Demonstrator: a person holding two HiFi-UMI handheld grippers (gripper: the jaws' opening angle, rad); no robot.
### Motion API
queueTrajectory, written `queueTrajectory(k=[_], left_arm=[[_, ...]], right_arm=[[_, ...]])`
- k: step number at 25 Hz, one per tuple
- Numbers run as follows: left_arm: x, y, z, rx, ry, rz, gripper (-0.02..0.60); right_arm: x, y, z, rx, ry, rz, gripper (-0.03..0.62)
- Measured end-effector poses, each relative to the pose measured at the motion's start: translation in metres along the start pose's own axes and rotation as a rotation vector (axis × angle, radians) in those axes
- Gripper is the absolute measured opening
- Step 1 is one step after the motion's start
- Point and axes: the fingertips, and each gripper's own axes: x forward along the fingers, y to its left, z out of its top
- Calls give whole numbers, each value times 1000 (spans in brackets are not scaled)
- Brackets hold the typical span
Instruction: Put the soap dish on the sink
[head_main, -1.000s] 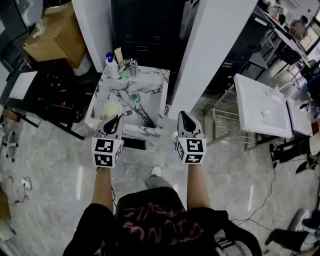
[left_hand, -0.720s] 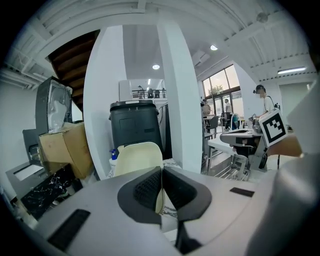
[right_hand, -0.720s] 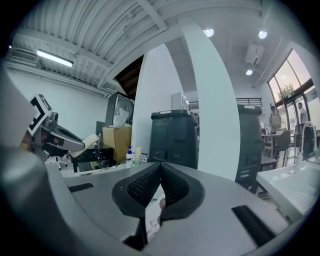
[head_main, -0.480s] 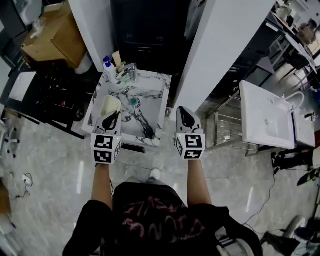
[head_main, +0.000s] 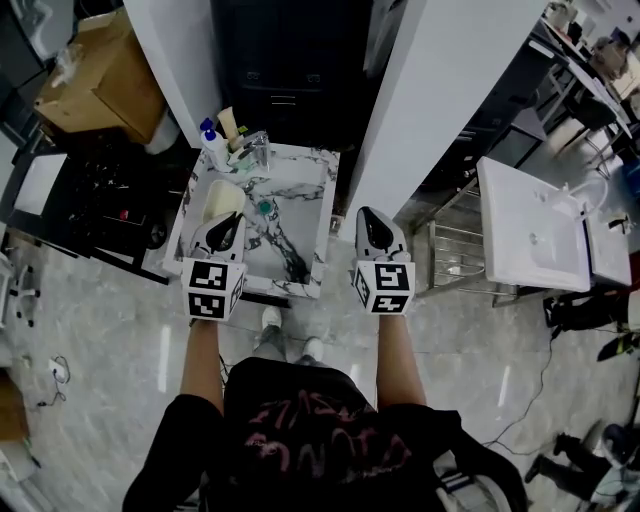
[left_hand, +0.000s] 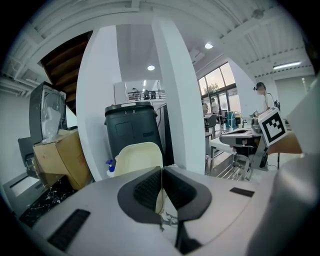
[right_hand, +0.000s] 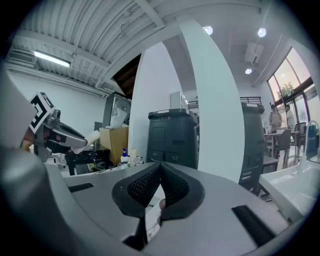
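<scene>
Head view, steeply down: cream, shallow plastic soap dish (head_main: 224, 200) held out ahead of the left claw (head_main: 226, 224), above the left side of the white marble-patterned sink (head_main: 318, 200) with black veins. Not yet set down. Left gripper view: claw closed almost fully, ribbed pads pinching the thin near edge of the dish, with most of the dish standing up past the tips. Right claw (head_main: 368, 224) just beside the right edge of the sink, closed pad to pad, nothing gripped.

For the step in hand: aim for a flat part of the rim, probably the back left corner near the blue-capped pump bottle (head_main: 209, 140) and the chrome tap (head_main: 258, 150), though hard to judge the amount of bare ledge there from above. Level the dish before lowering; gripped by one edge only, so likely to tip or swing. Lower to full, flat contact of the base, then open slowly and draw straight back. Keep clear of the bottle, and keep the right claw out of the way.
</scene>
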Motion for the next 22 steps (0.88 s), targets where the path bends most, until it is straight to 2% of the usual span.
queueTrajectory(k=[16, 22], left_arm=[[81, 26, 8, 53, 1, -166, 26], [109, 22, -2, 102, 37, -242, 26]], right_arm=[[61, -7, 7, 12, 16, -113, 14], [77, -7, -3, 19, 41, -121, 14]])
